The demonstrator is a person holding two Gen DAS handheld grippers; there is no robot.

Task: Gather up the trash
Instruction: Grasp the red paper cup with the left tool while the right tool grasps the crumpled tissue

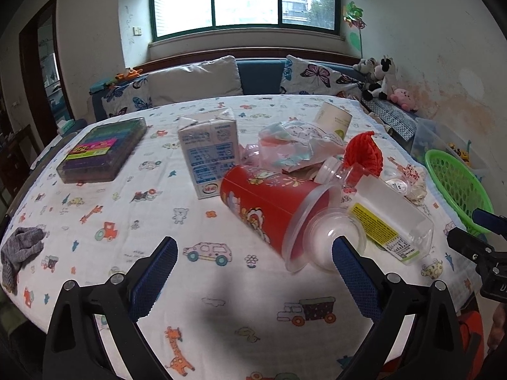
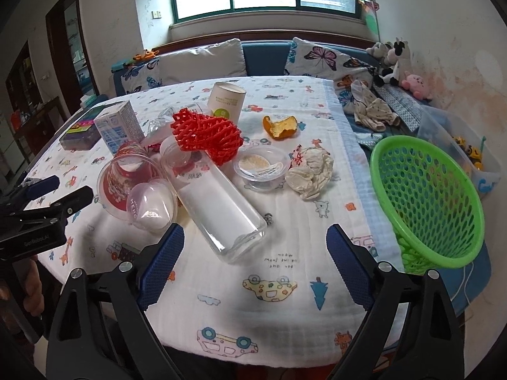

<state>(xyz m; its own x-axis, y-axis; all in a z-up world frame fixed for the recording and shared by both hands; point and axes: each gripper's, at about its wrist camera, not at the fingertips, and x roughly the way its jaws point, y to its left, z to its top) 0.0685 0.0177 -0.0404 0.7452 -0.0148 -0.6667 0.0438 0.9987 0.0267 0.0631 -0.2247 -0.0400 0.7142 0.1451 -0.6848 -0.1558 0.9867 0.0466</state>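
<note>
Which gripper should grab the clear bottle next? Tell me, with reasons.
Right. The right gripper is open with the clear bottle lying just ahead of its fingers, near the green basket; the left gripper faces the red cup.

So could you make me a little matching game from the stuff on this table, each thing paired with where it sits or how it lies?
Things:
1. red cup
2. orange peel
3. green basket
4. milk carton

Descriptions:
A. standing upright near the marker box
B. tipped at the table's right edge
C. lying on its side, domed lid toward the cameras
D. alone on the cloth, right of the paper tube

Pairs: 1-C, 2-D, 3-B, 4-A
</note>
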